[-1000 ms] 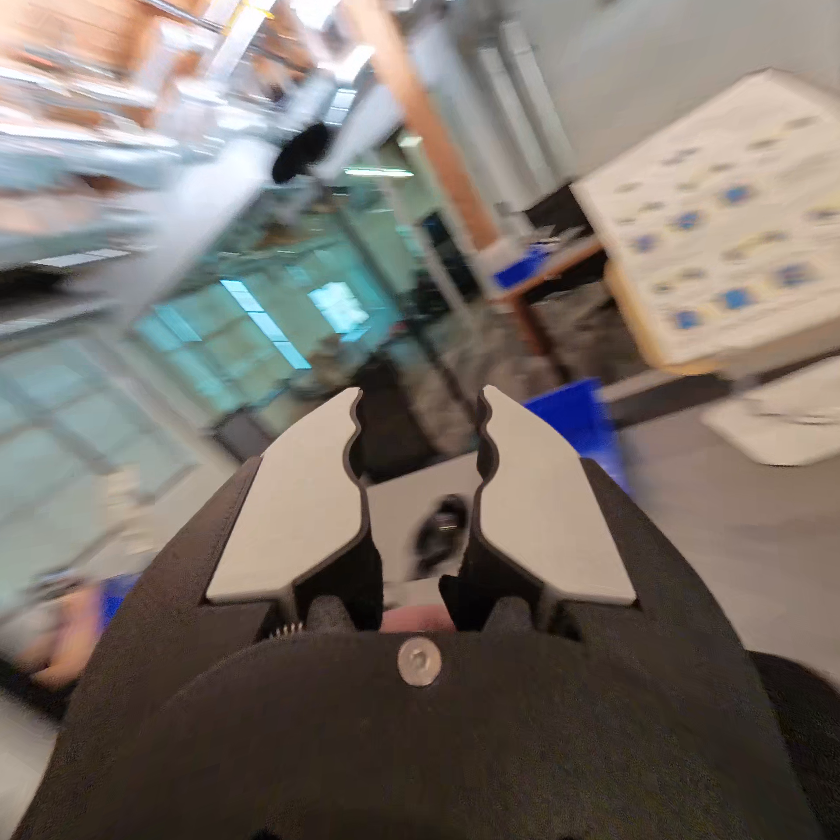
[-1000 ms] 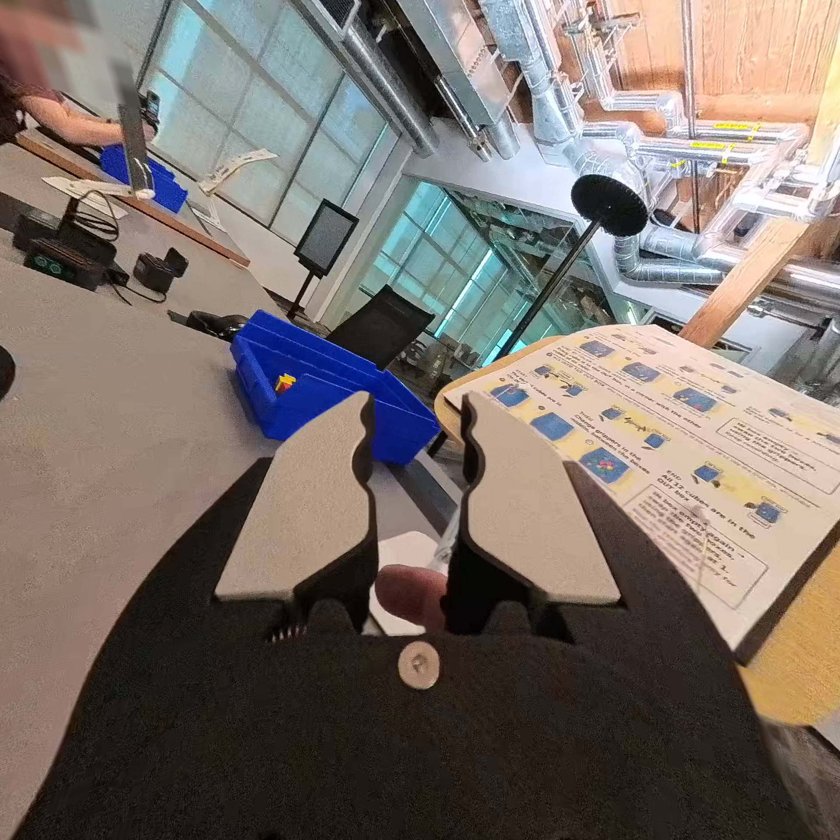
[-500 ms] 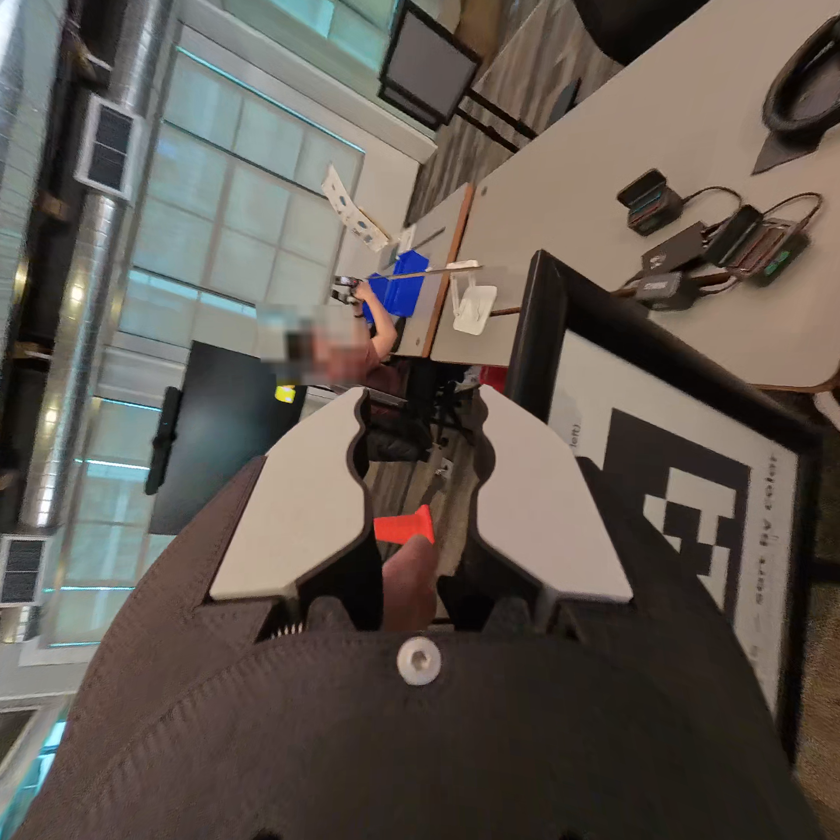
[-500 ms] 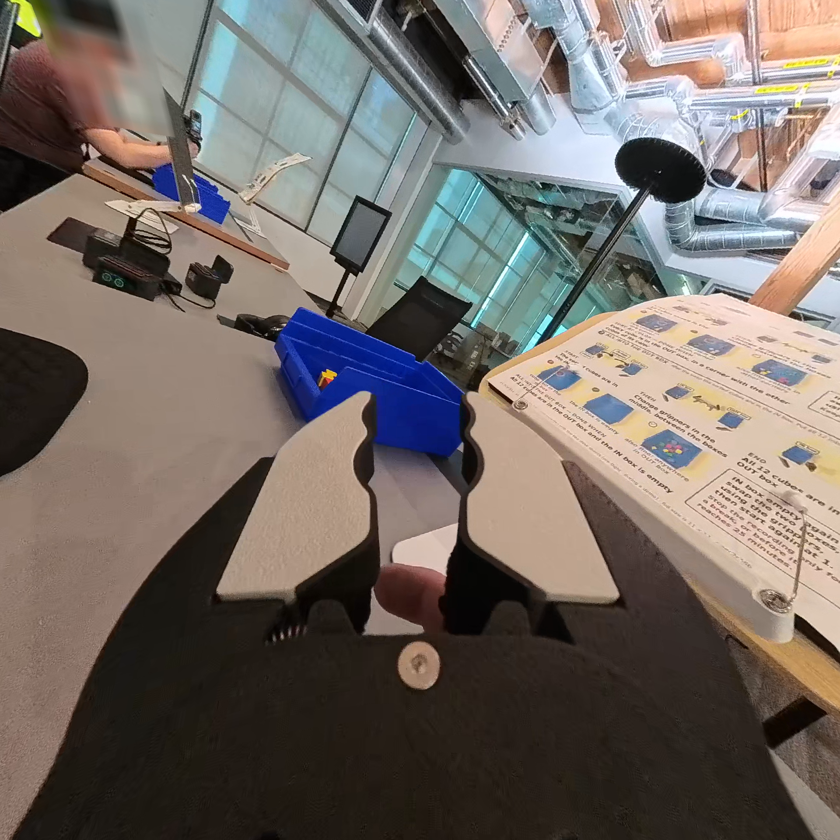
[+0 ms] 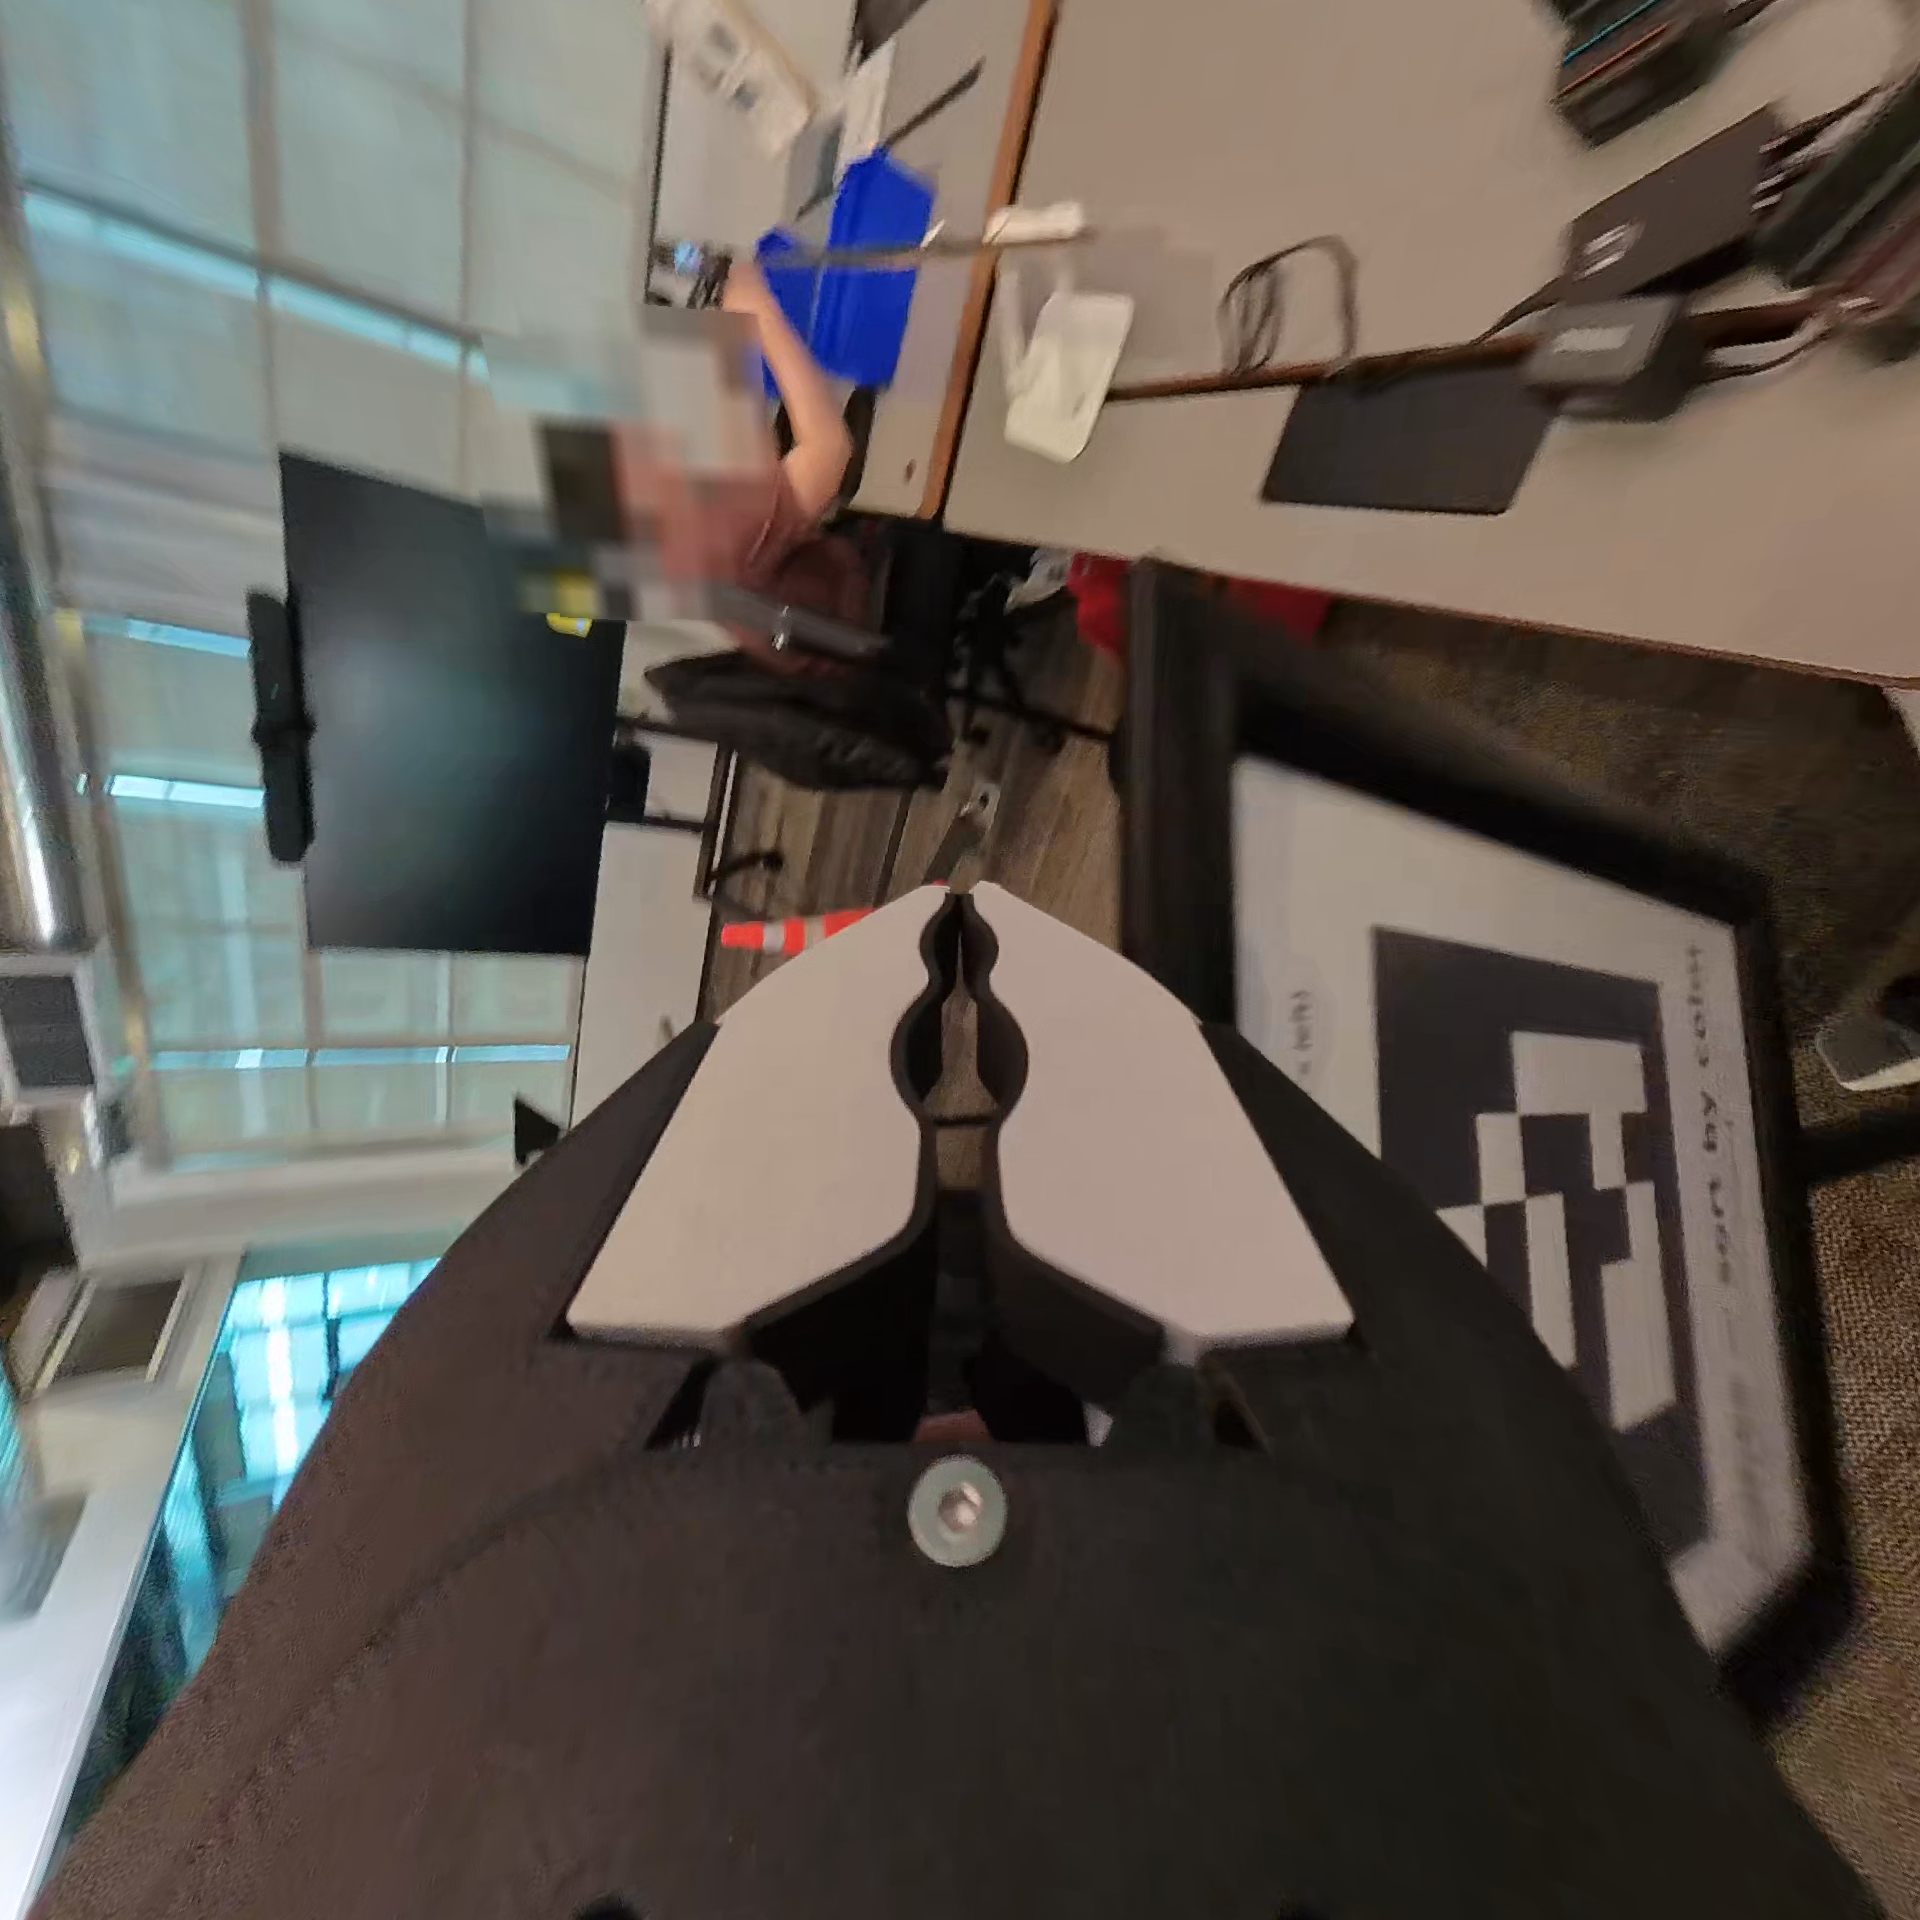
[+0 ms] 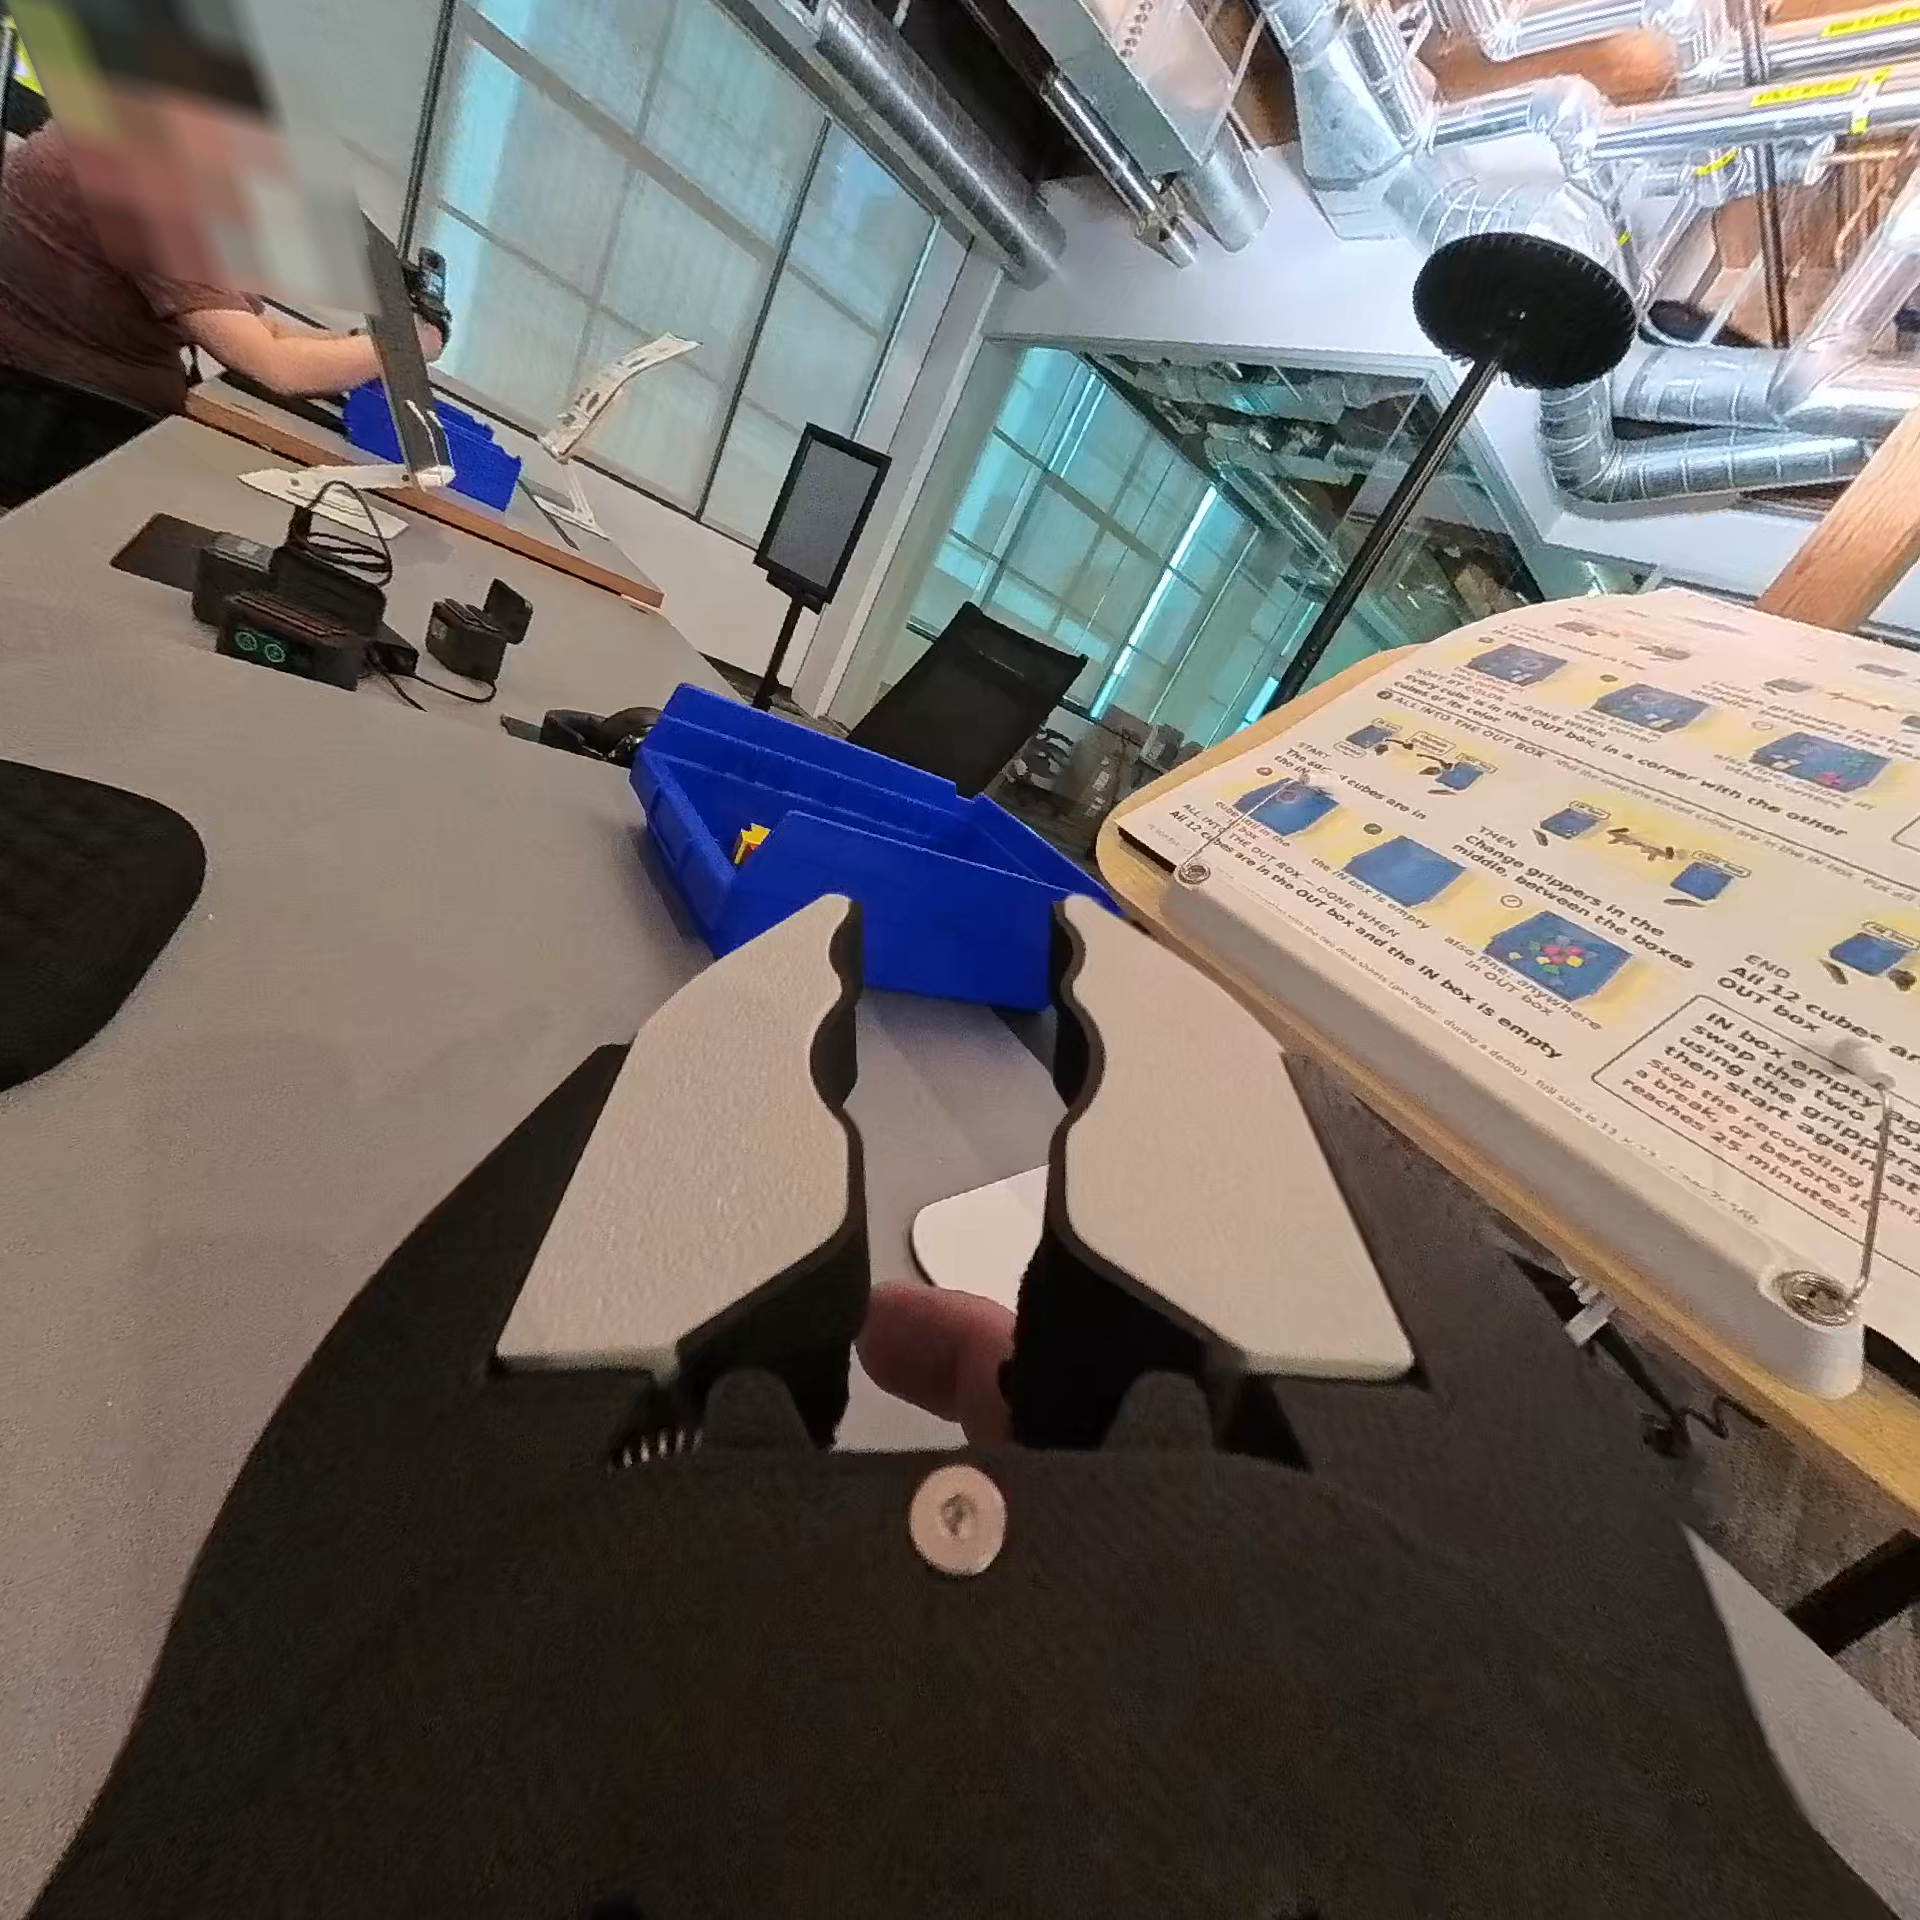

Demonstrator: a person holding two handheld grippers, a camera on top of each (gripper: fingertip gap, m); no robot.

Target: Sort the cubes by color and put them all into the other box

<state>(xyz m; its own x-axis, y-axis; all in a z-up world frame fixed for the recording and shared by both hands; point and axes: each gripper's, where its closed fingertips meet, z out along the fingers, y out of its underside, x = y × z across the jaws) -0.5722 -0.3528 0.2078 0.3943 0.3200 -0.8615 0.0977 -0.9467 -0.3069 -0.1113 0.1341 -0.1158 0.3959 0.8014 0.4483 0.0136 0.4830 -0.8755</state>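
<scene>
We hold the right gripper (image 6: 954, 925) empty, jaws apart, just short of the blue box (image 6: 831, 883), lined up for its yellow cube (image 6: 750, 840) inside, while the left gripper (image 5: 957, 896), pinched closed on nothing, points away at a framed marker sheet (image 5: 1507, 1122).

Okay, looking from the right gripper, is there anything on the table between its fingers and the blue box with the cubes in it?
Nothing visible. The right gripper is open and empty, and only bare grey table lies between its fingertips and the near wall of the blue box. The yellow cube sits inside, behind that wall.
</scene>
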